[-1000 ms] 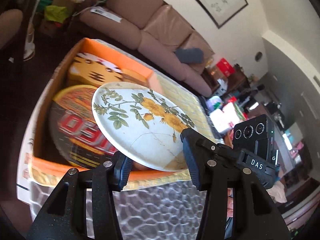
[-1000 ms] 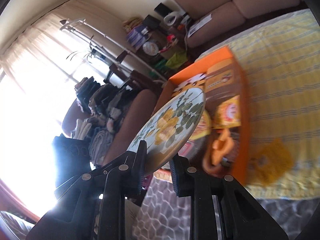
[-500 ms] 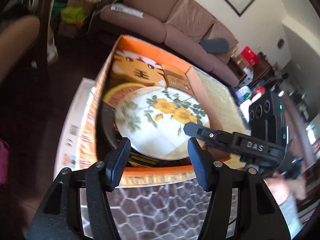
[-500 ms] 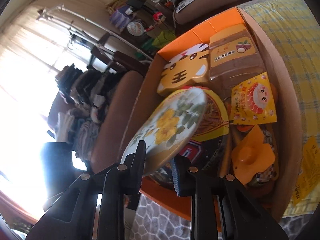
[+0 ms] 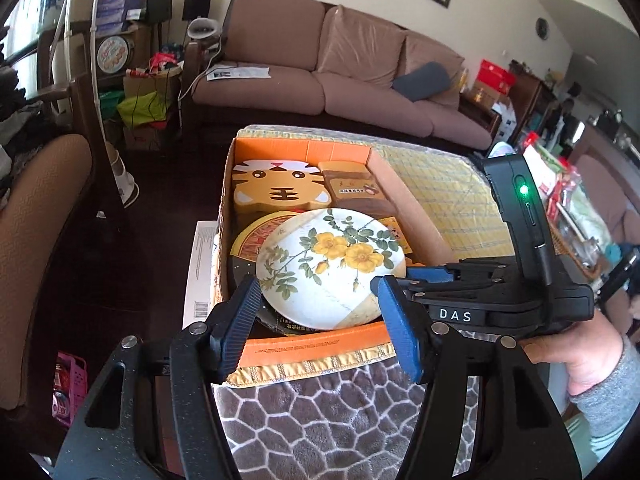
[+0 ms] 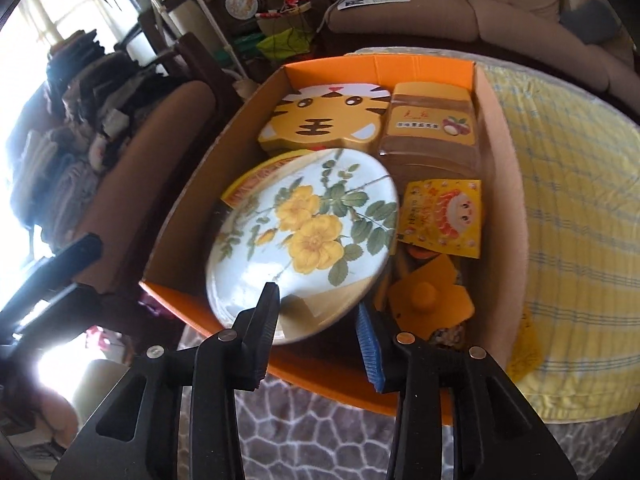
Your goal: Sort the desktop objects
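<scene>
Inside the orange box (image 6: 496, 128), the flowered plate (image 6: 304, 232) lies just ahead of the right gripper (image 6: 320, 320), whose jaws are opening, seemingly clear of its rim; the left gripper (image 5: 316, 312) is opening too, holding nothing

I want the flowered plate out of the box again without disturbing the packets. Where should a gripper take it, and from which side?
Probably the near rim of the flowered plate, from the box's open near side. The plate lies tilted on a round tin, so that edge overhangs, thin enough to pinch. The right gripper, jaws opening, already straddles it; the far rim crowds the tiger tin.
</scene>
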`<state>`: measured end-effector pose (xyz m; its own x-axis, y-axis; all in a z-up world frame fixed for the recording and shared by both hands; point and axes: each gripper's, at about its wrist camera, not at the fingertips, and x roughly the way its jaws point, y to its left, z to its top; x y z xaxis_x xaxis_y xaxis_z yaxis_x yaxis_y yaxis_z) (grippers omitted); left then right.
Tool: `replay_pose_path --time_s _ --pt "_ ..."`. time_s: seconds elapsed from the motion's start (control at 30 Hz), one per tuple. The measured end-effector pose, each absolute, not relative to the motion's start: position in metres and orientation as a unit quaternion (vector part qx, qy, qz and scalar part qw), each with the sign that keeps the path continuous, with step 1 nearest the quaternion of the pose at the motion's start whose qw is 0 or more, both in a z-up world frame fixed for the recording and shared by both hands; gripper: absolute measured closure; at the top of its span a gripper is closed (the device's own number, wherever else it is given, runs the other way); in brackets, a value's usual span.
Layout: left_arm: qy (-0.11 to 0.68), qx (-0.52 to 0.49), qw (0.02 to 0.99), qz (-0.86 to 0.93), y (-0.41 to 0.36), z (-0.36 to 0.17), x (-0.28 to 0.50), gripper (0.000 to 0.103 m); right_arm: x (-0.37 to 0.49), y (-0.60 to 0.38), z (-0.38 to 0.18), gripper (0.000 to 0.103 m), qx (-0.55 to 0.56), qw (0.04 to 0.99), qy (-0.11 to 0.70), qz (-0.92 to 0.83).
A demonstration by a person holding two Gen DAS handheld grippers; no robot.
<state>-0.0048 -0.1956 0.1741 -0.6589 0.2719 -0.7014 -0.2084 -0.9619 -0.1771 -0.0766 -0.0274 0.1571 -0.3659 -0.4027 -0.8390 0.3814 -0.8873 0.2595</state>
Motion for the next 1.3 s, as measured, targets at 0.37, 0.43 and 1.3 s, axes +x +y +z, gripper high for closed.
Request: replay_pose_path --time_s 0.37,0.43,1.3 --pt "-0.044 -0.404 0.125 0.905 -0.198 0.169 -0.005 0.039 -0.088 -0.052 0.149 0.066 0.511 0.218 0.033 -0.831" --pt "-0.039 -0.403 0.125 0.906 -0.197 0.168 -0.006 0.035 -0.083 -0.052 0.153 0.062 0.515 0.211 0.059 -0.829" --pt "-0.008 -0.406 0.168 0.898 -0.093 0.120 0.008 0.000 -0.052 0.140 0.101 0.036 0.461 0.147 0.019 -0.875"
